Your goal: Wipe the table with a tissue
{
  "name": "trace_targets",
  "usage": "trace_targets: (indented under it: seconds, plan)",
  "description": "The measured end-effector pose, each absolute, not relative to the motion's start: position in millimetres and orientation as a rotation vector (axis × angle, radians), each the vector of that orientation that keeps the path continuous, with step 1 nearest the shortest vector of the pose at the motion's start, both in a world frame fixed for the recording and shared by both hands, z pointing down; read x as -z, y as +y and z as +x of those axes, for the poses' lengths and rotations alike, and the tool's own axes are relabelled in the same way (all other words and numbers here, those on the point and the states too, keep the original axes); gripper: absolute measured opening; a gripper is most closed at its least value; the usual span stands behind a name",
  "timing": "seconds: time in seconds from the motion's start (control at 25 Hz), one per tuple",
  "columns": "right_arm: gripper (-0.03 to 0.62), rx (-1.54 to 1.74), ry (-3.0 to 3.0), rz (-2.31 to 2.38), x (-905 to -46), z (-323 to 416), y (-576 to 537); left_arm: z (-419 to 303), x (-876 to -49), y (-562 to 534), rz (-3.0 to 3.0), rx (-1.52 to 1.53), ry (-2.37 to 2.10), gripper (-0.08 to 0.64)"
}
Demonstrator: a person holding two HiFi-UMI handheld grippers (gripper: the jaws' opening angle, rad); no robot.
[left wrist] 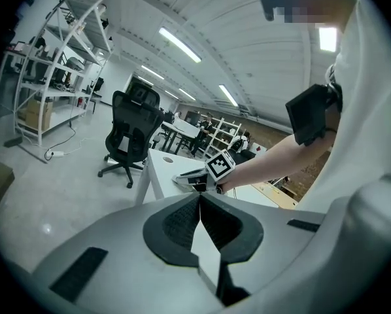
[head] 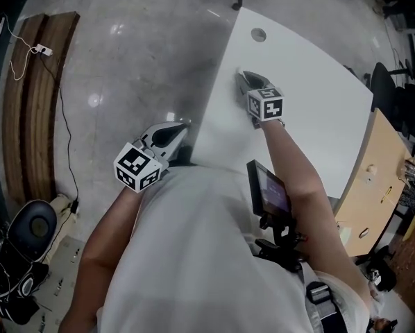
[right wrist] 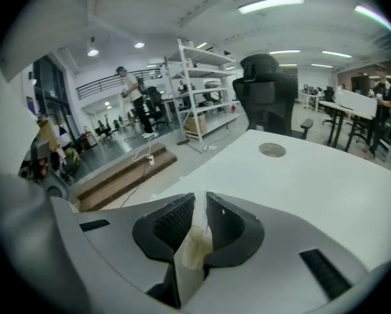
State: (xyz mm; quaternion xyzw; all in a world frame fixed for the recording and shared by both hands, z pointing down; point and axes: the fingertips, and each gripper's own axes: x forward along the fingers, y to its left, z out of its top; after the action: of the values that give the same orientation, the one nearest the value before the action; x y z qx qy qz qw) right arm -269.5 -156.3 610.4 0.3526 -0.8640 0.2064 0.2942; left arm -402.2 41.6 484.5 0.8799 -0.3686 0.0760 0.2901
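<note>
Since right gripper (head: 245, 80) pinches tissue (right wrist: 194, 244) between jaws, press it flat on white table (head: 311, 109) below tips, sweep overlapping strokes; left gripper (head: 175, 128) pressed together, empty

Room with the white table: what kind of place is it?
Probably an office or a lab. There is a swivel chair, tall metal shelves and a big table.

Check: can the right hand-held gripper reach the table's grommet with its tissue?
Probably yes: the right hand-held gripper, clamping the tissue, sits over the table, with only bare surface between it and the grommet.
</note>
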Motion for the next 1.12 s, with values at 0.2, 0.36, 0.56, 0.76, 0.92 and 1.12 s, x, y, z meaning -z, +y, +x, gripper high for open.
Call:
trace_targets:
  seconds: [0.2, 0.36, 0.56, 0.76, 0.92, 1.12]
  plan:
    - [0.063, -0.459, -2.358, 0.612, -611.4, -313.1, -102.8, -395.8, -485.7, 38.3, 2.343, -0.173, -0.987, 0.006]
    - [0.063, -0.463, -2.352, 0.386, -614.4, -331.9, -52.0, -390.3, -483.9, 38.8, 2.362, -0.184, -0.983, 0.006]
    - [0.064, -0.709, -2.363, 0.037, -602.2, -344.9, 10.9, -381.9, -477.2, 38.2, 2.372, -0.171, -1.003, 0.006]
    - [0.064, -1.061, -2.592, 0.090, -543.1, -311.0, 9.2, -351.1, -480.5, 42.7, 2.392, -0.202, -0.970, 0.006]
    - [0.064, -1.154, -2.691, 0.258, -519.0, -246.9, 8.9, -317.1, -482.9, 51.9, 2.409, -0.227, -0.958, 0.006]
    - [0.064, -1.179, -2.752, 0.484, -507.4, -161.4, 16.1, -271.3, -474.4, 60.7, 2.398, -0.193, -0.986, 0.006]
